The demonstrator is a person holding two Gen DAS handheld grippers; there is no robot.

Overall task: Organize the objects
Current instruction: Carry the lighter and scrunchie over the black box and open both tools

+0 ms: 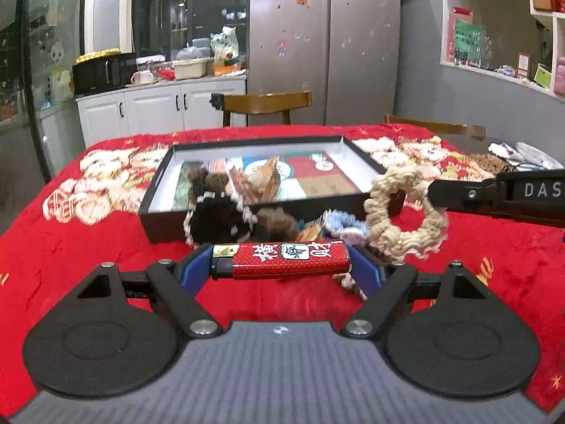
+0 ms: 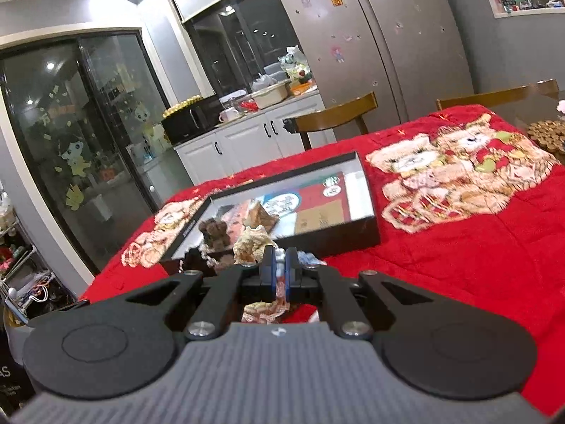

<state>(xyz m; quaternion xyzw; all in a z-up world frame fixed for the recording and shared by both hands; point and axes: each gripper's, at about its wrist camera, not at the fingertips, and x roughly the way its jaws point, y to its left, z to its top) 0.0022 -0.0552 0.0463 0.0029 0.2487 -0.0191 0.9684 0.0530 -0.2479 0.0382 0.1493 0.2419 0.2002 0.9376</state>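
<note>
While the left gripper (image 1: 280,260) clamps the red lighter (image 1: 282,260) end to end, its blue pads pressing on both short ends, the lighter's long axis runs straight across from nine to three o'clock, dark valve end toward nine. The grip looks thin, so I'd keep it level and carry it slowly over the wall of the black tray (image 1: 166,166) at twelve o'clock, lowering it before letting go. Toward two o'clock, the right gripper (image 1: 429,196) is pinched shut on the beige rope ring (image 1: 406,212), which hangs upright, its hole facing the near side. It should clear the tray's near rim first, then drop among the brown and orange bits already inside.
</note>
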